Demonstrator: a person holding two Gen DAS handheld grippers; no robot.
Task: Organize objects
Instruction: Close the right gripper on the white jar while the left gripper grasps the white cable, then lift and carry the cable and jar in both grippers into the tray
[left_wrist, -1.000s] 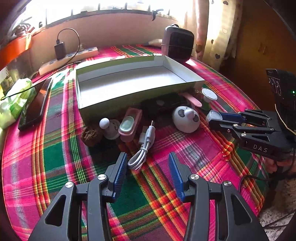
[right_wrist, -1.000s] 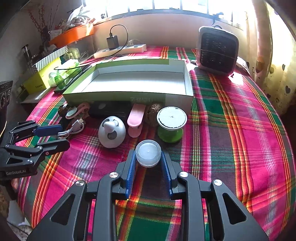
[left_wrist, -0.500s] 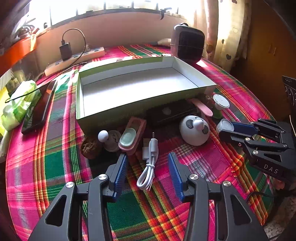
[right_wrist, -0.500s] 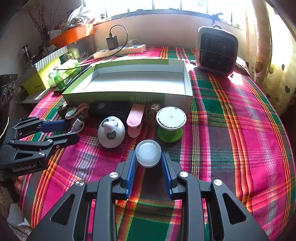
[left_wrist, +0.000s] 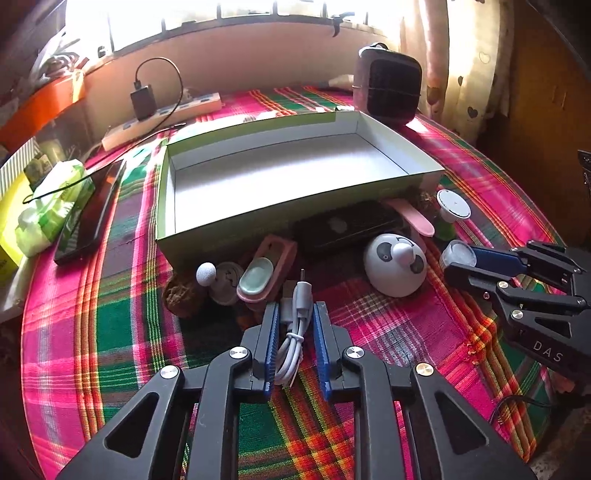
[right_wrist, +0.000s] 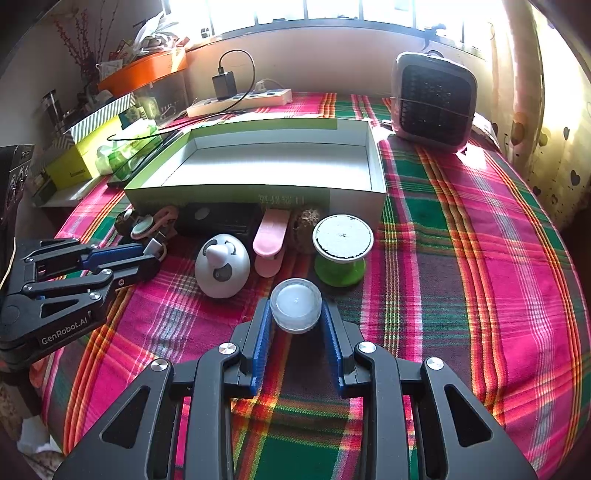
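Left wrist view shows the left gripper (left_wrist: 295, 343) pinching the white cable (left_wrist: 293, 332), which lies folded on the plaid cloth of the worktop (left_wrist: 110, 332). The blue pads press on both sides of the folded loops, so the cable looks ready to be lifted in one bunch. The right gripper (right_wrist: 295, 325) is pinching a small clear cup (right_wrist: 295, 304) with something white inside, gripped by its round sides so it stays upright.

The big open box (right_wrist: 266, 166) sits in the middle of the worktop with nothing in it. I think it is the home for the little things, since they are all lined up along its near wall, close at hand.

Counting now: one box, one white cable, one clear cup. One white panda toy (left_wrist: 395, 266). One green spool (right_wrist: 341, 251) with a white top. One pink flat clip (right_wrist: 271, 236). One dark flat case (left_wrist: 347, 223) beside the box wall. One pink dish (left_wrist: 266, 269) with a pale green piece on it. One small white ball (left_wrist: 205, 272) on a round base. Two brown lumps, one (left_wrist: 183, 295) by the ball and one (right_wrist: 306, 221) beside the clip. Two grippers.
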